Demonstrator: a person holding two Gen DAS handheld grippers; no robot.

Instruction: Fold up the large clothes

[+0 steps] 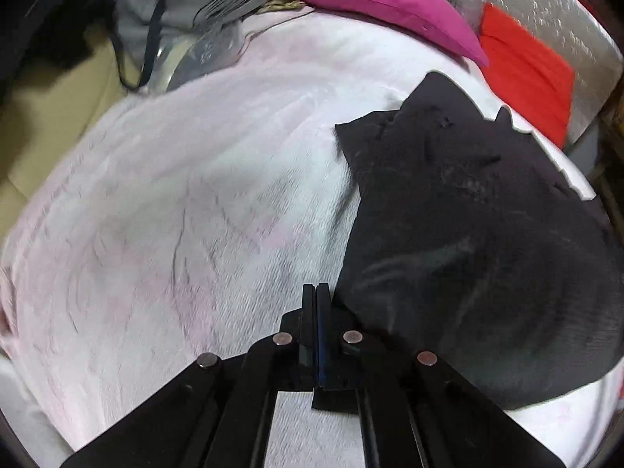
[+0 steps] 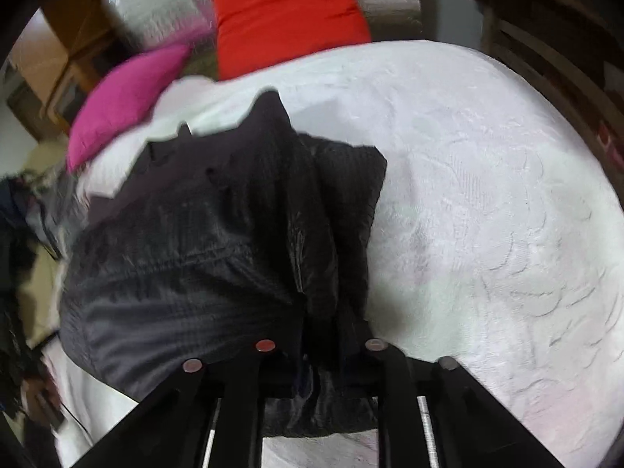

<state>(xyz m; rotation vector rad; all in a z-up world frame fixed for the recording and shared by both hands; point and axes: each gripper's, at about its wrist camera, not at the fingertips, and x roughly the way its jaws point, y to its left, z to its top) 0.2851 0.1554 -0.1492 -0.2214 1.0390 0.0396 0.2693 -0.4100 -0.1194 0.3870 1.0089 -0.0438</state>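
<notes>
white textured bedspread [image 1: 195, 195], spread wide. black garment [image 2: 202, 241], crumpled on bedspread, below magenta pillow [image 1: 374, 7] and red cushion [image 2: 288, 15]. right gripper [image 2: 319, 335]: nearly closed, pinching bunched garment fabric. left gripper [image 1: 316, 292]: fully closed, empty, beside garment edge.

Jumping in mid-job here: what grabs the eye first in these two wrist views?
A dark garment lies bunched on the white bedspread, and the right gripper is clamped on its near edge. The left gripper is shut beside the cloth's edge. Behind, a magenta pillow and a red pillow sit at the head of the bed.
</notes>
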